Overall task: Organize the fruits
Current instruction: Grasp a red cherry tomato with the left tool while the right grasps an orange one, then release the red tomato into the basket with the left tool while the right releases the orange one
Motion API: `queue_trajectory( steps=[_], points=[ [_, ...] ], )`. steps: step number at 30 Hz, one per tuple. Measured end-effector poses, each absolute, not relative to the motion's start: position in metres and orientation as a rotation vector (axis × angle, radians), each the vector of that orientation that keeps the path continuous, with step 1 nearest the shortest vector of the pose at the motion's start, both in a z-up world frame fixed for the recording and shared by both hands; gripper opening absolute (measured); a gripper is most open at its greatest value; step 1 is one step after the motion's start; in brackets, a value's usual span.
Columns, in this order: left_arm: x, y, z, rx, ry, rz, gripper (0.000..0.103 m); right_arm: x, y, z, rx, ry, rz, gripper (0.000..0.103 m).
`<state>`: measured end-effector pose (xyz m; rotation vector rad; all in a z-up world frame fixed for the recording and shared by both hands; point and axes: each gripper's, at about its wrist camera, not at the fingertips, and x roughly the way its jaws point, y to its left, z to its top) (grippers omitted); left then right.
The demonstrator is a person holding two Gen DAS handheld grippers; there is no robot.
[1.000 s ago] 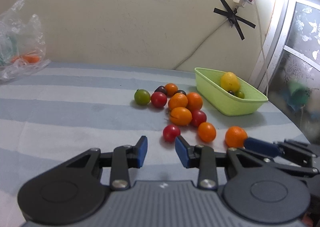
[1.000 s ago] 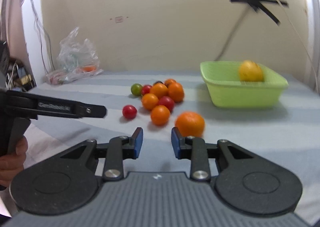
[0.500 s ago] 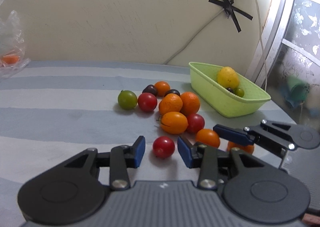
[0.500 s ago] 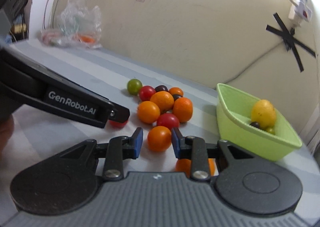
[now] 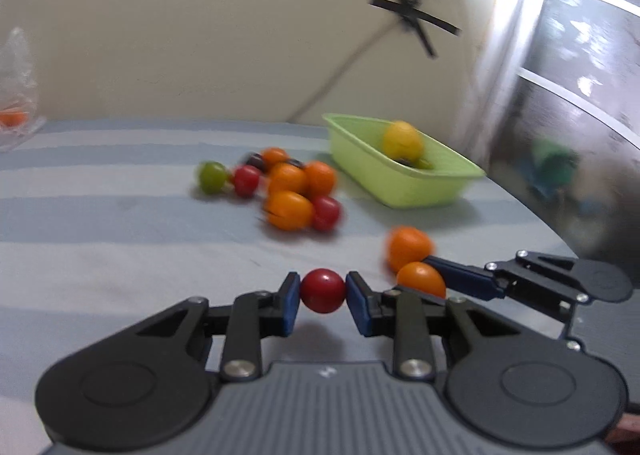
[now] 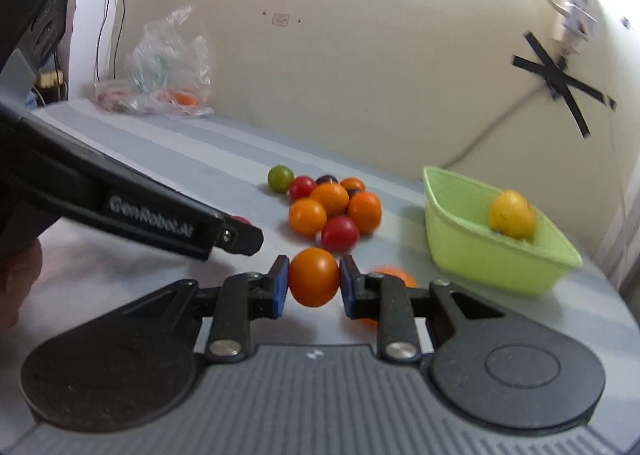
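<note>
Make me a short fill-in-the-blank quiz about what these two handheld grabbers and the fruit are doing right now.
1. The left gripper has its jaws on a small ____ fruit.
2. The right gripper grips an ____ fruit.
3. The yellow fruit sits inside the ____ basket.
4. The clear plastic bag lies against the ____.

Missing words: red; orange; green; wall

Seen low and close over the striped tabletop [image 5: 120, 215] from behind each pair of tongs, both views angled down toward the cream wall; shared ground: the loose fruit cluster [image 5: 288, 191] [image 6: 332, 207] and green basket [image 5: 400, 191] [image 6: 480, 267]
</note>
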<state>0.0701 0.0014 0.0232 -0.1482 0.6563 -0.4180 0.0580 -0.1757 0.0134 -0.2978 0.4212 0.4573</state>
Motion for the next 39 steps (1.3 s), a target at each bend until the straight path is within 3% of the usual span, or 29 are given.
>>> queue_trajectory(
  steps=[12,21,27,30,33,34,39],
  points=[
    [0.065,-0.095,0.018,0.01,0.658,-0.583,0.026,0.035,-0.255,0.006,-0.103,0.505,0.218,0.03],
    [0.064,-0.106,0.015,0.057,0.667,-0.541,0.027,0.028,-0.269,0.001,-0.103,0.509,0.226,0.031],
    [0.062,-0.109,0.011,0.09,0.675,-0.527,0.037,0.021,-0.274,0.001,-0.101,0.512,0.237,0.034],
    [0.059,-0.113,0.009,0.124,0.666,-0.519,0.036,0.018,-0.275,0.0,-0.111,0.512,0.236,0.034],
    [0.054,-0.114,0.008,0.146,0.658,-0.518,0.026,0.017,-0.276,-0.002,-0.122,0.516,0.244,0.032],
    [0.053,-0.114,0.008,0.152,0.656,-0.519,0.026,0.016,-0.276,-0.002,-0.125,0.513,0.249,0.027],
    [0.073,-0.115,0.03,0.111,0.626,-0.557,0.026,0.029,-0.285,0.005,-0.077,0.493,0.25,0.027]
  ],
)
